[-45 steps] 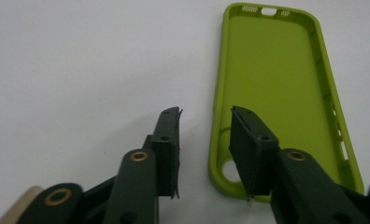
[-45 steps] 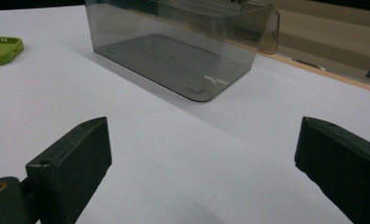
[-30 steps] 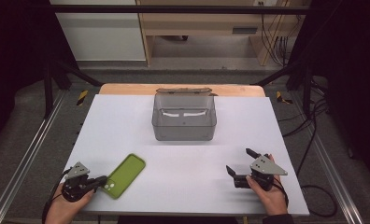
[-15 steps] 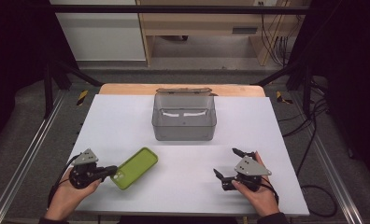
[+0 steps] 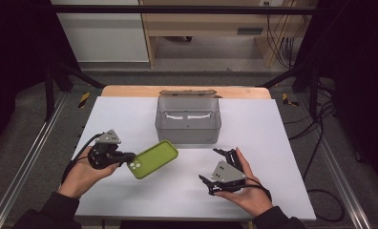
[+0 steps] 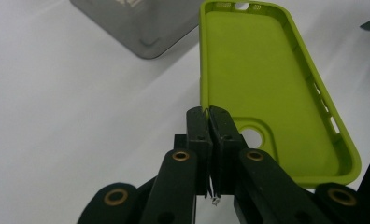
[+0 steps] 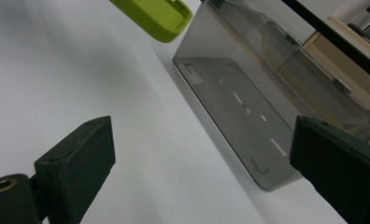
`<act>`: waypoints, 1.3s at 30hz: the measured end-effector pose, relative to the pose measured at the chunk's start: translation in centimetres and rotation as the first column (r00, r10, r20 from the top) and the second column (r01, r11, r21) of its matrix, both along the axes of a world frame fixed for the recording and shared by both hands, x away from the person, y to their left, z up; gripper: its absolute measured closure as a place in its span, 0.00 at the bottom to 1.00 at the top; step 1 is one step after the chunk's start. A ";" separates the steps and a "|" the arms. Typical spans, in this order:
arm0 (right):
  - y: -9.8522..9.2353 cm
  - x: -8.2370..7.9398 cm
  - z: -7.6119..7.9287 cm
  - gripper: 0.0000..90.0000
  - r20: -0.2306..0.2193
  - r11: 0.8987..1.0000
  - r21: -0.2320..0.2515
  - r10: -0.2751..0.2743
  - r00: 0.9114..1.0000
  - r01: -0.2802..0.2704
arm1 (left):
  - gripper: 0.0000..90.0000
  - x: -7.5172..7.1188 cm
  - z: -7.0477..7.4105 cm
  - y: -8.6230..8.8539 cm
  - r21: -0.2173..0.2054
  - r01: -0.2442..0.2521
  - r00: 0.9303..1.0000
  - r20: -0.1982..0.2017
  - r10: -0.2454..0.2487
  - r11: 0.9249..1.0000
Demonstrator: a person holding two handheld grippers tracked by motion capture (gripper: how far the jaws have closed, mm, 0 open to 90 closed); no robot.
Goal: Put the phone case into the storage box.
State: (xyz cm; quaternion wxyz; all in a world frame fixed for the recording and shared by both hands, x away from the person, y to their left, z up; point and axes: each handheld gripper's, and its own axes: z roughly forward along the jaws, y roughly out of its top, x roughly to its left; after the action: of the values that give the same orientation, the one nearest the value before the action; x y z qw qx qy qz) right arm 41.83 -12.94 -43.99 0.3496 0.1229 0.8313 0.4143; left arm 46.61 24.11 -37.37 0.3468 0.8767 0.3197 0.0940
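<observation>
Grey box (image 5: 188, 121) beyond green case (image 5: 153, 158)

From my remote seat, the white surface (image 5: 282, 143) sat on a wooden tabletop whose edge (image 5: 130, 90) showed at the far side. Grey floor (image 5: 215, 62) stretched beyond it, dim at both sides. A pale wood cabinet (image 5: 211, 24) stood at the back beside a white panel (image 5: 101, 33). Black frame bars (image 5: 177, 8) crossed overhead, and metal rails (image 5: 29, 157) ran along the left and right. Loose black cables (image 5: 320, 143) trailed over the floor at right, near yellow-and-black tape marks (image 5: 84, 99).
</observation>
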 end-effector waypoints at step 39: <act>3.1 -1.0 0.8 0.47 0.199 0.992 -0.125 0.048 0.979 -0.023 | 0.98 2.0 3.5 -5.9 0.068 0.172 0.984 -0.057 -0.169 0.983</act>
State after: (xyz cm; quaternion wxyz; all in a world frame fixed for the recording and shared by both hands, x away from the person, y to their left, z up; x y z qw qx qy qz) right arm 40.79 -9.80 -43.18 0.4315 0.0435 0.8174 0.3791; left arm 48.59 18.16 -33.87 0.3133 0.9150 0.2486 0.0530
